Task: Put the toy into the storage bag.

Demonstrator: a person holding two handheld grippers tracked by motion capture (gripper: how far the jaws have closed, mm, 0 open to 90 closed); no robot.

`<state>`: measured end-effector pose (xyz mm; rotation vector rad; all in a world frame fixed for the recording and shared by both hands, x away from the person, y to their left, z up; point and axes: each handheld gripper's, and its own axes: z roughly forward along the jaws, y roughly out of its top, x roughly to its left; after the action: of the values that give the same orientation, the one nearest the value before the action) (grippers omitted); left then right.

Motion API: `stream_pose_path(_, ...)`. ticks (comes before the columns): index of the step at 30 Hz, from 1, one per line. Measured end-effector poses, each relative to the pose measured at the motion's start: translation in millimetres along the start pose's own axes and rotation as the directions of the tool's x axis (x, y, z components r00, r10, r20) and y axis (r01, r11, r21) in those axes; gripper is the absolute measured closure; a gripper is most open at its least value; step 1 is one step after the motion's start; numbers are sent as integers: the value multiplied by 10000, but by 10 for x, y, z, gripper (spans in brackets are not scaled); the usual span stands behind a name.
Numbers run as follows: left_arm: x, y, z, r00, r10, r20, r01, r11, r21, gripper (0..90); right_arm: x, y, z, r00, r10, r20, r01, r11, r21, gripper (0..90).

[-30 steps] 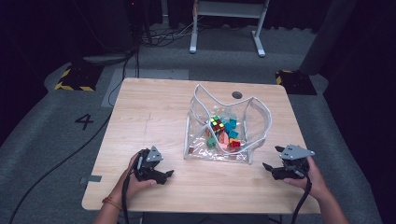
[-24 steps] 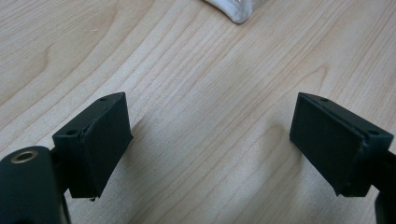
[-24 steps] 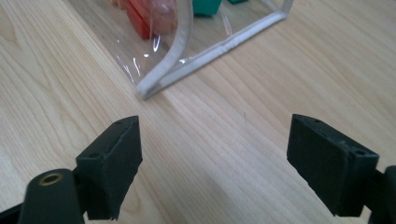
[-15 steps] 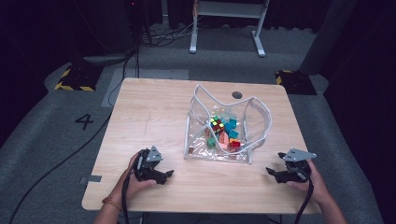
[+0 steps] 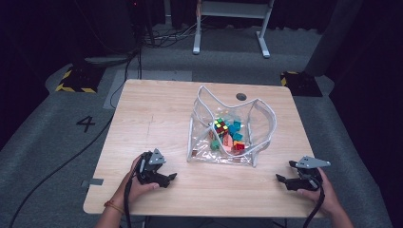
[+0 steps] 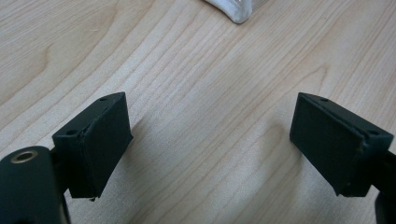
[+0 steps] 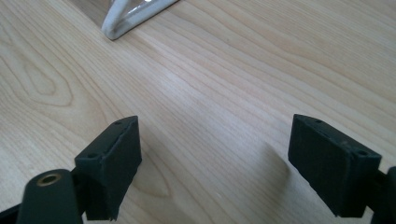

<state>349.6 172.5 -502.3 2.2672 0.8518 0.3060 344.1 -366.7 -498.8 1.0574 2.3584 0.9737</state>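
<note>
You have a light wooden table (image 5: 157, 123) with a dark round hole (image 5: 241, 97) near its far edge. On it, right of the middle, stands a clear plastic pouch (image 5: 259, 124) with white piping, open at the top. Both grippers rest on the near part of the wood, the left gripper (image 5: 167, 178) and the right gripper (image 5: 281, 180), each well apart from the pouch.

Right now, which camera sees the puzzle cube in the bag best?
The high view: the puzzle cube sits in the clear bag. The left and right gripper views catch just a bag corner.
</note>
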Motion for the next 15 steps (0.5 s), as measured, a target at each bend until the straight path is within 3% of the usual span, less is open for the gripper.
stream_pose_path(7, 0, 0, 1, 10000, 7, -19, -7, 10000, -5, 126, -55, -96, -28, 9972, 743, 0, -743, 9968, -281, 162)
stream_pose_path(15, 0, 1, 1, 10000, -30, -25, 30, 10000, 2, 125, -58, -89, -28, 9974, 717, 37, -716, 9972, -192, 153)
